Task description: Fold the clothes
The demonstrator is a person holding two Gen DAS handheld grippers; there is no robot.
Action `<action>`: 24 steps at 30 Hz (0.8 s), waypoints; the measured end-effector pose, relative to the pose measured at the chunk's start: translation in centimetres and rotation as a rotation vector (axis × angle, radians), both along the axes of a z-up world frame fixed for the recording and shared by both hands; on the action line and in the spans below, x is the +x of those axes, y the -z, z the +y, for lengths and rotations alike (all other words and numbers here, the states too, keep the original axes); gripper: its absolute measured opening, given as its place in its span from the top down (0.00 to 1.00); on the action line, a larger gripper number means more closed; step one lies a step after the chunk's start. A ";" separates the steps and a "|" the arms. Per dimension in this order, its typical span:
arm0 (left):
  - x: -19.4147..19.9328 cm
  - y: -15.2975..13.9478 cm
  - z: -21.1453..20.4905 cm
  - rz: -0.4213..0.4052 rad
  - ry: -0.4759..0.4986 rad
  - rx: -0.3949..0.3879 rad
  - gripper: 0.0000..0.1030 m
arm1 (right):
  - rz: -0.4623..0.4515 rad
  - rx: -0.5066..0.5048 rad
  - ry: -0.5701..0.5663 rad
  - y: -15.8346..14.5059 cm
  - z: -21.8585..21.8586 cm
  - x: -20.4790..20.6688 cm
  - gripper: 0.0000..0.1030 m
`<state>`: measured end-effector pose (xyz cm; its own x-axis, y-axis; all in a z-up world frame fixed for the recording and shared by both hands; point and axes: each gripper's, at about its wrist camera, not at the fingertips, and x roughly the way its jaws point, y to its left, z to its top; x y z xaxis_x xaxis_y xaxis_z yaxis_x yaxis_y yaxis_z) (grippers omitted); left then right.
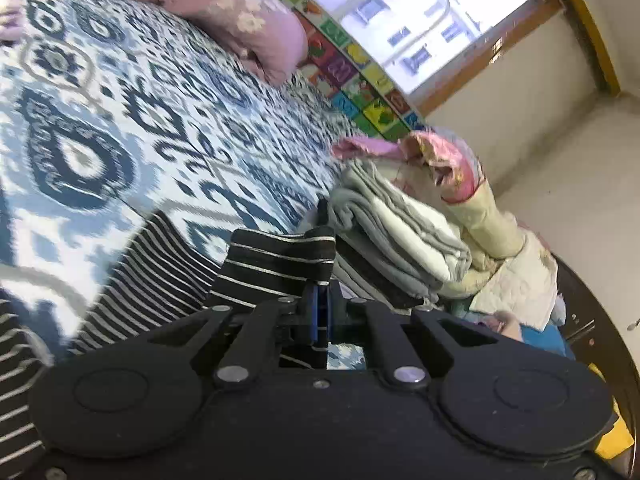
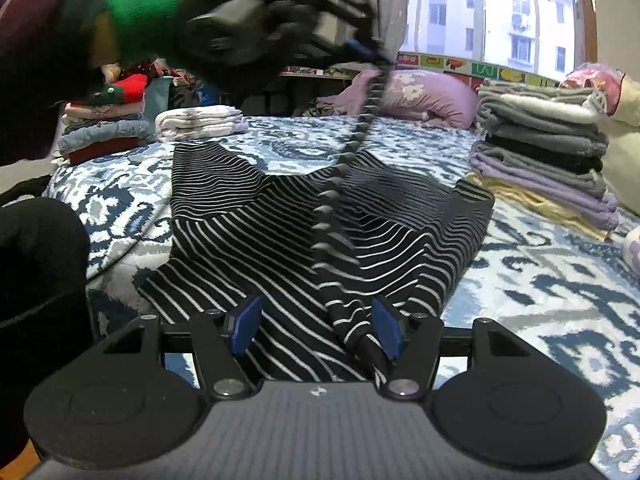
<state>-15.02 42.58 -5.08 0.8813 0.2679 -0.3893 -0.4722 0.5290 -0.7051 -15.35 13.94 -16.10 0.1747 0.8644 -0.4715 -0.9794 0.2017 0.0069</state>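
A black garment with thin white stripes [image 2: 260, 216] lies spread on the blue-and-white patterned bed [image 2: 560, 280]. My left gripper [image 1: 320, 300] is shut on a striped end of it [image 1: 280, 260] and holds it lifted. In the right wrist view the left gripper [image 2: 360, 46] is high above the bed, with a striped strip hanging from it down to the garment. My right gripper [image 2: 316, 330] is open just above the garment's near edge, with a fold of striped cloth lying against its right pad [image 2: 386, 330].
A stack of folded grey, black, lilac and yellow clothes [image 2: 544, 152] stands at the right of the bed. Folded white cloth [image 2: 200, 122] and a pile of jeans and red clothes [image 2: 104, 132] lie at the far left. A pink pillow [image 2: 424, 94] lies under the window.
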 end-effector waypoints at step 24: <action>11.5 5.2 0.2 0.194 0.016 -0.010 0.99 | 0.261 0.036 0.063 -0.3 -1.5 3.2 0.42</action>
<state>-3.50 42.81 -10.32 0.7936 0.2496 -0.5549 -0.5913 0.5312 -0.6067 -12.15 12.44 -15.78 0.1050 0.8729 -0.4765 -0.9291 0.2570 0.2660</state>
